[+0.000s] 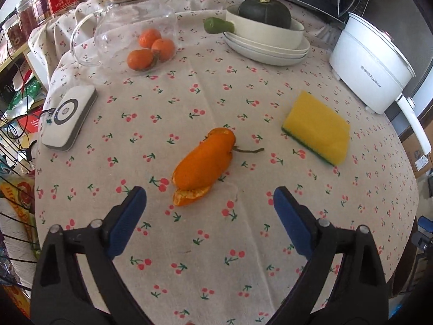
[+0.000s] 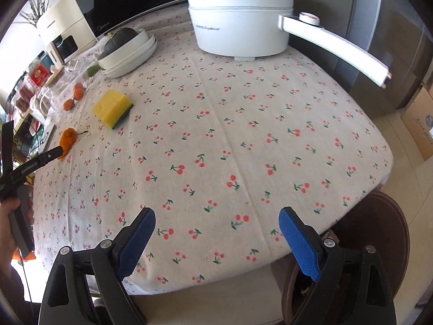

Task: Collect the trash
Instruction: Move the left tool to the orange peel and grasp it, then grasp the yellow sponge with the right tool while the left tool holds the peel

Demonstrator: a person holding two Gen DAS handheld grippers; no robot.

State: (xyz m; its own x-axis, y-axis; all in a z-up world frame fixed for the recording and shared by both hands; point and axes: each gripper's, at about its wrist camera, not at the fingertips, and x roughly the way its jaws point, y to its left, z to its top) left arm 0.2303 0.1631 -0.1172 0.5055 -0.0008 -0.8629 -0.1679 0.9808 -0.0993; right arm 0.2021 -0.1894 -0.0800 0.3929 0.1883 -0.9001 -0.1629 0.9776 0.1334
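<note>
Left tongs (image 1: 209, 197) spread, empty — orange peel (image 1: 201, 166) at twelve o'clock, lined up for pickup; right tongs (image 2: 216, 219) spread, idle over desk (image 2: 243, 135)

Sponge (image 1: 316, 128) right of peel (image 1: 201, 162) (on tablecloth (image 1: 216, 243))

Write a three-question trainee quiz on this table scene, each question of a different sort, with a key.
1. True or false: the orange peel lies on the tablecloth ahead of the open left tool.
2. Which lies nearer the white pot? A) the yellow sponge B) the white charger
3. Fill in: the dark green squash sits in a white ____.

Key: 1 true; 2 A; 3 bowl.
</note>
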